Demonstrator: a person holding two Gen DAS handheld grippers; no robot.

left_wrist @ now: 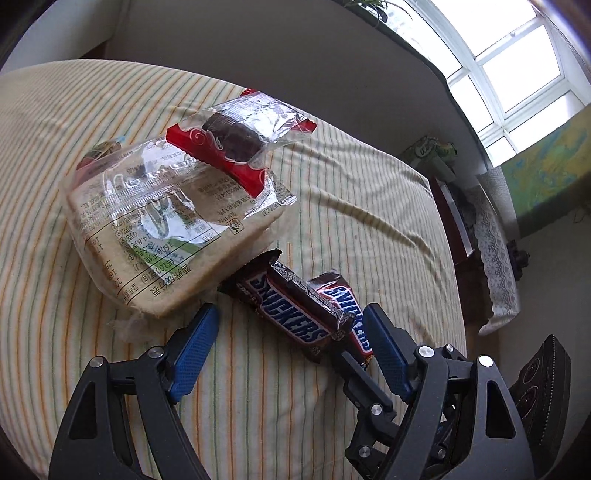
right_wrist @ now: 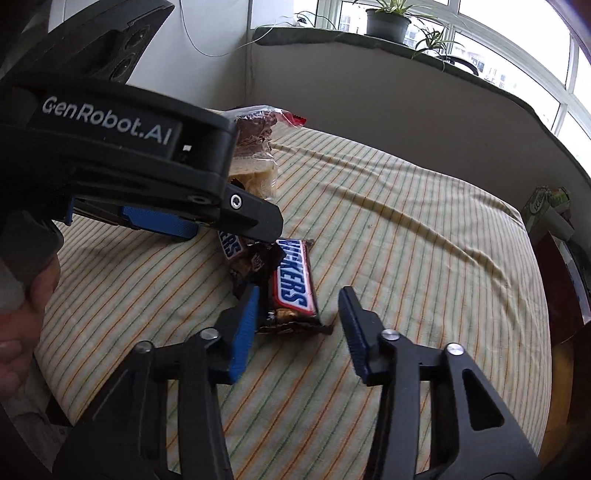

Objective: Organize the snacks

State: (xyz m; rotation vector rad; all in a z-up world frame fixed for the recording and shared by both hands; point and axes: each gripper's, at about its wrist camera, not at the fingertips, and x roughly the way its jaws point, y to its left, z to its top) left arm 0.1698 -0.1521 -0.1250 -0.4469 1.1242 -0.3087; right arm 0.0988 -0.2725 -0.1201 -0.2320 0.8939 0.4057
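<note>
Two Snickers bars lie on the striped cloth. In the left wrist view one bar (left_wrist: 291, 310) lies across the other (left_wrist: 349, 317), between the fingers of my open left gripper (left_wrist: 291, 325). A clear bag of bread (left_wrist: 166, 229) lies just beyond, with a red-wrapped chocolate cake (left_wrist: 236, 144) on top. In the right wrist view my open right gripper (right_wrist: 297, 310) straddles the near end of a Snickers bar (right_wrist: 293, 284). The left gripper (right_wrist: 236, 225) hangs over the second bar (right_wrist: 231, 247) and hides part of the bread bag (right_wrist: 258, 173).
The striped cloth (right_wrist: 406, 240) covers a padded surface reaching to a grey wall. A green box (right_wrist: 543, 203) and dark furniture (right_wrist: 565, 288) stand at the right edge. Potted plants (right_wrist: 388, 18) sit on the window ledge. A hand (right_wrist: 22, 325) holds the left gripper.
</note>
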